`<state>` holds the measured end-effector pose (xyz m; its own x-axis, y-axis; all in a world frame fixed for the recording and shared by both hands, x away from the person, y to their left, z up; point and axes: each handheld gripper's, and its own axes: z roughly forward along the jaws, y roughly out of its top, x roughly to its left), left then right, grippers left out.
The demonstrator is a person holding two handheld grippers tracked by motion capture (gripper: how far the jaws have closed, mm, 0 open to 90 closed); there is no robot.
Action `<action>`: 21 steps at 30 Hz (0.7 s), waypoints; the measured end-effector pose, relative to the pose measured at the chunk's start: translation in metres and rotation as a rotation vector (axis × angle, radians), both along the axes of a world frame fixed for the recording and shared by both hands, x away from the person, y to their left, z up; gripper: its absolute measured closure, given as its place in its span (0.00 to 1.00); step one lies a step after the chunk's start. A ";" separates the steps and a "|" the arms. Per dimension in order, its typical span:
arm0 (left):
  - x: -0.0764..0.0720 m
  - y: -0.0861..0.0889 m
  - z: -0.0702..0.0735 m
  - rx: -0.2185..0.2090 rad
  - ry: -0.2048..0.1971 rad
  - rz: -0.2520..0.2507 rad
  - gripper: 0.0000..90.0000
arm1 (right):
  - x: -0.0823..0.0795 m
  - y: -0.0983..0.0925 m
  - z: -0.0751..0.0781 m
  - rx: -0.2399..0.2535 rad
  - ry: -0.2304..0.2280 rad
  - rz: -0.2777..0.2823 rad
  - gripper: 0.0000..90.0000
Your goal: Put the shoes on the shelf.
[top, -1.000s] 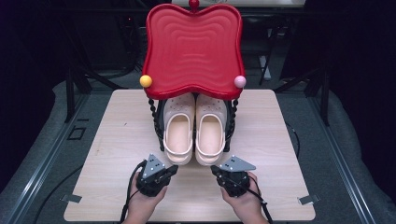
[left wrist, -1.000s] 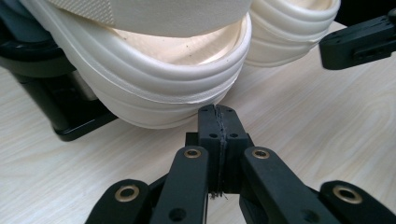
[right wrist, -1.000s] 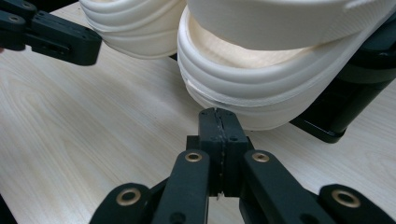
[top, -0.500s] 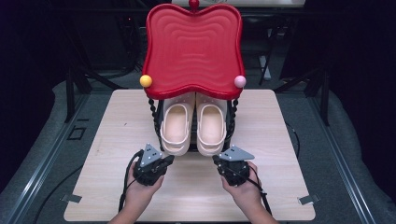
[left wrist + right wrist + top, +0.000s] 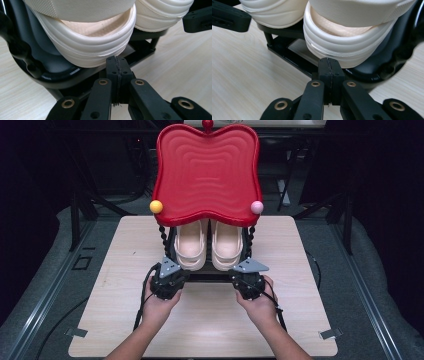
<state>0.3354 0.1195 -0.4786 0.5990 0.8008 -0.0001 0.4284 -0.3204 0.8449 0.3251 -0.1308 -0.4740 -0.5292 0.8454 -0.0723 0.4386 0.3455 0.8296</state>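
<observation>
A pair of cream, ribbed foam clogs [image 5: 209, 246] is seen standing side by side on the lower shelf of a black metal rack [image 5: 210, 276], under a red, wavy-edged plastic tray [image 5: 207, 170] that forms the rack's top. The rack is set on a pale wooden table [image 5: 300, 270].

The left gripper [image 5: 174, 270] is held just in front of the left clog [image 5: 92, 47]; its jaws are pressed flat together with nothing between them, and their tips lie right below the clog's rounded heel, close to the rack's black base. Whether they touch it cannot be told.

The right gripper [image 5: 244, 272] is held in the same way before the right clog [image 5: 347, 47]; its jaws are likewise closed on nothing, directly under that clog's ribbed heel.

A yellow ball [image 5: 156, 206] and a pink ball [image 5: 257, 207] are seen at the tray's near corners, above and beyond the grippers.
</observation>
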 end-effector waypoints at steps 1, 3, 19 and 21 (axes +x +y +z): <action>0.002 -0.001 0.000 0.001 0.002 0.001 1.00 | 0.002 0.002 0.000 0.003 -0.003 0.001 1.00; 0.005 -0.003 -0.001 0.005 0.003 0.002 1.00 | 0.006 0.005 0.000 0.004 -0.001 0.000 1.00; 0.025 -0.015 -0.008 0.027 0.020 0.022 1.00 | 0.031 0.010 -0.012 0.050 0.042 -0.042 1.00; 0.027 -0.015 -0.009 0.025 0.023 0.028 1.00 | 0.032 0.011 -0.012 0.056 0.041 -0.048 1.00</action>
<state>0.3619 0.1047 -0.4875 0.5765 0.8171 0.0064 0.4570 -0.3289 0.8265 0.3573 -0.1202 -0.4861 -0.4897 0.8719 -0.0030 0.4878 0.2769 0.8279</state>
